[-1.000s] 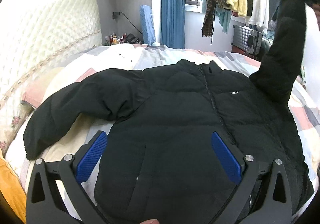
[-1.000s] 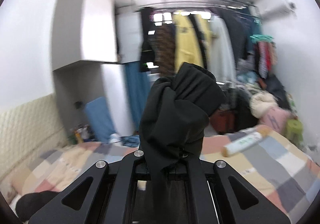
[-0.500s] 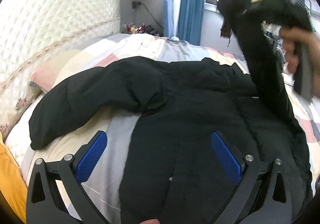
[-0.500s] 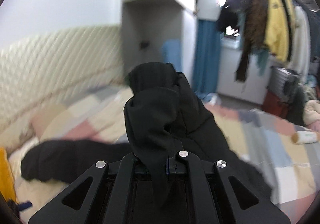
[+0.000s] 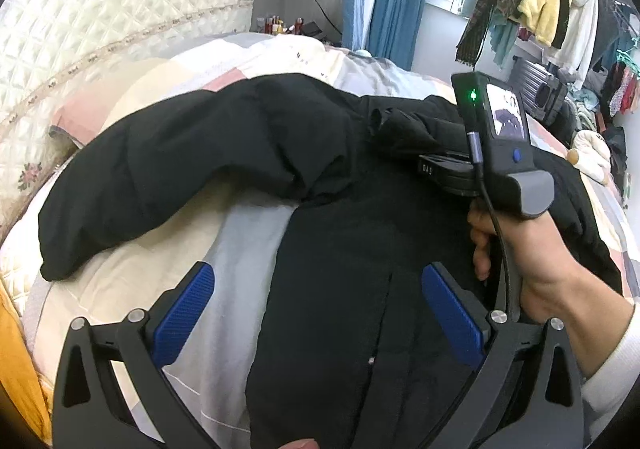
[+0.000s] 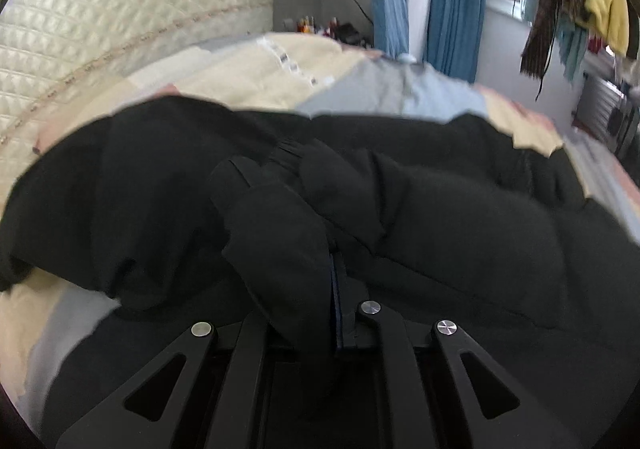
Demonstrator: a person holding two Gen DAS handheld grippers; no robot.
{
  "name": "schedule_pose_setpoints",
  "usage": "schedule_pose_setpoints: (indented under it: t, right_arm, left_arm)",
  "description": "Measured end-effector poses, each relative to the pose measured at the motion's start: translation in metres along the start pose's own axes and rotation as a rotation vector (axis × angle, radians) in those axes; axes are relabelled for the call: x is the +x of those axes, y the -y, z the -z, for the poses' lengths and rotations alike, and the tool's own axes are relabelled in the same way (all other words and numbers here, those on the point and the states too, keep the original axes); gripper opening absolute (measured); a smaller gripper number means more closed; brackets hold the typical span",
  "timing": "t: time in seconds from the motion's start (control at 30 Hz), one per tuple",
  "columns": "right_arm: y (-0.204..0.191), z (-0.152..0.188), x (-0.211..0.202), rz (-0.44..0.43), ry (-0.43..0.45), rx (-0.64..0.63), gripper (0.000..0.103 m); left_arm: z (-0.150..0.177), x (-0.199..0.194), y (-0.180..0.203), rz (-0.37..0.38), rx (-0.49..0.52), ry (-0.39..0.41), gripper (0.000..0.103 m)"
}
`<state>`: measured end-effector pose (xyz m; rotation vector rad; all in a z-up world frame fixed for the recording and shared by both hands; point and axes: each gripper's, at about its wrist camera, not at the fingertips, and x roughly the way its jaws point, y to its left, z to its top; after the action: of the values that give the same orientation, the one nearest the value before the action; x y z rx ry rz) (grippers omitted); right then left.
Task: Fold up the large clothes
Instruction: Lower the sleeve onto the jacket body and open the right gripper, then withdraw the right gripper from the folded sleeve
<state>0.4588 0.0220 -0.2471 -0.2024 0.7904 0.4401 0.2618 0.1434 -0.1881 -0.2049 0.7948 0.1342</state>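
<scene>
Black puffy padded jacket [image 5: 360, 249] spread on patchwork quilted bed [image 5: 132, 281], right gripper [image 6: 332, 289] clamped on 1 black sleeve cuff [image 6: 276, 233] over jacket chest, left gripper [image 5: 316, 313] spread wide, empty, above hem

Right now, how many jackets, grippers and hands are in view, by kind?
jacket: 1
grippers: 2, the left gripper open, the right gripper shut on the jacket's cuff
hand: 1
Total: 4
</scene>
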Motion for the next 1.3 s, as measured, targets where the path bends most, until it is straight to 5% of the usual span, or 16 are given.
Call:
schedule_pose_setpoints:
  t: [0.2, 0.37, 0.43, 0.5, 0.67, 0.93, 1.3]
  right_arm:
    - [-0.002, 0.002, -0.006, -0.029, -0.002, -0.008, 0.01]
    - [-0.007, 0.001, -0.031, -0.102, -0.012, -0.035, 0.034]
    - [-0.006, 0.002, -0.051, -0.134, 0.015, -0.037, 0.058]
    - [-0.002, 0.004, -0.07, -0.152, 0.046, -0.03, 0.064]
    - [0.023, 0.014, -0.123, -0.123, 0.105, -0.018, 0.065]
    - [0.119, 0.052, -0.187, 0.034, 0.177, 0.125, 0.065]
    - [0.236, 0.14, -0.208, 0.196, 0.158, 0.334, 0.068]
  left_arm:
    - [0.002, 0.008, 0.001, 0.004, 0.006, -0.02, 0.103]
    - [0.003, 0.004, 0.002, 0.022, 0.003, -0.014, 0.103]
    - [0.004, 0.001, 0.004, 0.025, 0.008, -0.009, 0.103]
    - [0.004, -0.002, 0.007, 0.029, 0.014, -0.004, 0.103]
    - [0.006, -0.013, 0.019, 0.048, 0.039, 0.019, 0.103]
    - [0.011, -0.017, 0.047, 0.069, 0.084, 0.028, 0.103]
    - [0.015, -0.014, 0.071, 0.088, 0.106, 0.035, 0.103]
